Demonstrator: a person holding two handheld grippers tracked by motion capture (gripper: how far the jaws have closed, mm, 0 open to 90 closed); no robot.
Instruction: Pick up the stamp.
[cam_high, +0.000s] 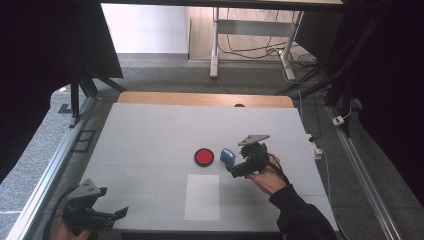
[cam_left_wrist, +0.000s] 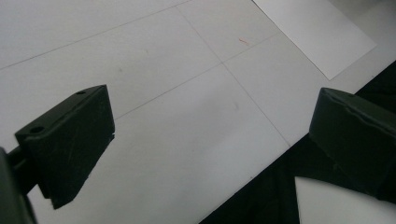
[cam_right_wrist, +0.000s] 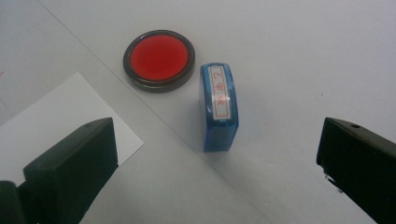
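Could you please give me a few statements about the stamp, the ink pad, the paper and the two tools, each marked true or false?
1. The right tool has its jaws open, with the blue rectangular plastic stamp lying ahead between them. True.
2. The blue stamp stands upright on the white sheet of paper. False: it lies on its side on the pale grey table, off the paper.
3. The round red ink pad in its dark rim lies beside the stamp, uncovered. True.
4. The left tool is shut on the paper. False: its jaws are wide apart and hold nothing, near the table's front edge.
5. The ink pad rests on the paper. False: it lies on the table beyond it.
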